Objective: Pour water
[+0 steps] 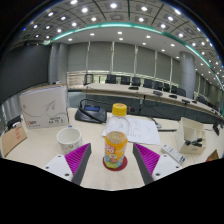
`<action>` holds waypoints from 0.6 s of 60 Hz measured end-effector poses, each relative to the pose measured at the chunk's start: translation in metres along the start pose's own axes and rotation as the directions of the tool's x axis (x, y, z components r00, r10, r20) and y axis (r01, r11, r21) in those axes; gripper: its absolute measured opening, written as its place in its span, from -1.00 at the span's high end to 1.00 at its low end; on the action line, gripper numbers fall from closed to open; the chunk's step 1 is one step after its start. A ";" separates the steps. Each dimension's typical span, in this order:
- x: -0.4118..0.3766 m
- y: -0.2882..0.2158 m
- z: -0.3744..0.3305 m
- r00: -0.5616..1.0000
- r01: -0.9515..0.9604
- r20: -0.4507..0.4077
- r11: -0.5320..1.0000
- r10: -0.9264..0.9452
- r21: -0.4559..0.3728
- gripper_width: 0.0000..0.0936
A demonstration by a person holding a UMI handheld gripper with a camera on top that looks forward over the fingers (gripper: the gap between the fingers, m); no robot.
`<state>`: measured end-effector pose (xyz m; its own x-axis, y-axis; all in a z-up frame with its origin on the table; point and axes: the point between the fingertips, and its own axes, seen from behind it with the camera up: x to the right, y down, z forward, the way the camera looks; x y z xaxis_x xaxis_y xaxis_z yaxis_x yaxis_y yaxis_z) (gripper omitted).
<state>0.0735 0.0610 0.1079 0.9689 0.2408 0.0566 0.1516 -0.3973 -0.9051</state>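
Note:
A small bottle (116, 140) with a yellow cap and an orange-yellow label stands upright on a round red coaster (116, 164) on the table. It is between my gripper's (113, 160) two fingers, with a gap at each side. The magenta pads (147, 158) flank it left and right. My gripper is open. A white cup (69, 138) stands on the table to the left of the bottle, beyond the left finger.
A white box (44, 105) stands at the back left. A dark tray (91, 112) lies behind the bottle. Papers (140, 129) and a white device (189, 134) lie to the right. Rows of chairs and desks (140, 85) fill the room beyond.

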 end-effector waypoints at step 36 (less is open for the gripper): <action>-0.137 -0.001 -0.357 0.991 0.024 -0.128 0.995 -0.037 -0.101 -0.83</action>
<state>0.0105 -0.2880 0.2512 0.9796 0.1401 0.1438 0.1942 -0.4784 -0.8564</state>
